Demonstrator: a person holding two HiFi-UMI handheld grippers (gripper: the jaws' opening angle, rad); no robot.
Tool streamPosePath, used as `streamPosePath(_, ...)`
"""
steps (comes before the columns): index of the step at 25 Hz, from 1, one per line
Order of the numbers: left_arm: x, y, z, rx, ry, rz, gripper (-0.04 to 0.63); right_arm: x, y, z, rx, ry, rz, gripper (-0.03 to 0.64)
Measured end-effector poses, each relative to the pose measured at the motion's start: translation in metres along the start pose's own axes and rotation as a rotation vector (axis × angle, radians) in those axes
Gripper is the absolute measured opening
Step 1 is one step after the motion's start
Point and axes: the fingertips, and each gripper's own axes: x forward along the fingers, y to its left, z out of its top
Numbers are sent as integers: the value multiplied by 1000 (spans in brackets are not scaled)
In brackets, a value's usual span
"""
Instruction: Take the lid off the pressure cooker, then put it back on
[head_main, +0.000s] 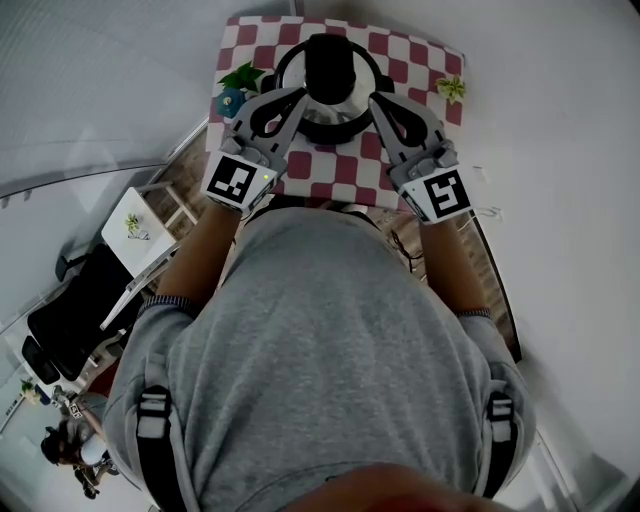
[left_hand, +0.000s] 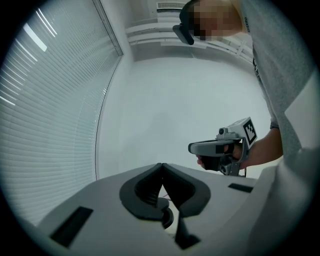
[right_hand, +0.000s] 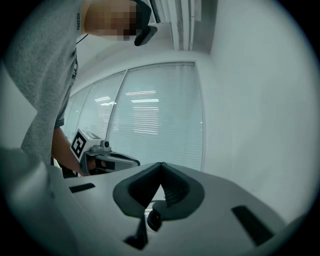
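The pressure cooker (head_main: 328, 85) sits on the worktop (head_main: 340, 175) between the left gripper (head_main: 298, 96) and the right gripper (head_main: 377, 98), about equally near both. Both pairs of jaws are pressed together on nothing.

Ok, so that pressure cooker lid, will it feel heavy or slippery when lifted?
Probably heavy for its size: the lid looks like shiny metal. Its polished surface may be slippery, so the bulky black handle on top seems the safer hold. Likely stiff, not floppy.
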Motion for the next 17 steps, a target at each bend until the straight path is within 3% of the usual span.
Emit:
streamPosePath(7, 4, -6, 14, 12, -40, -27, 18, 4, 4, 4, -14, 3, 19, 6)
streamPosePath(17, -4, -11, 20, 25, -36, -53, 18, 4, 16, 11, -31, 1, 33, 6)
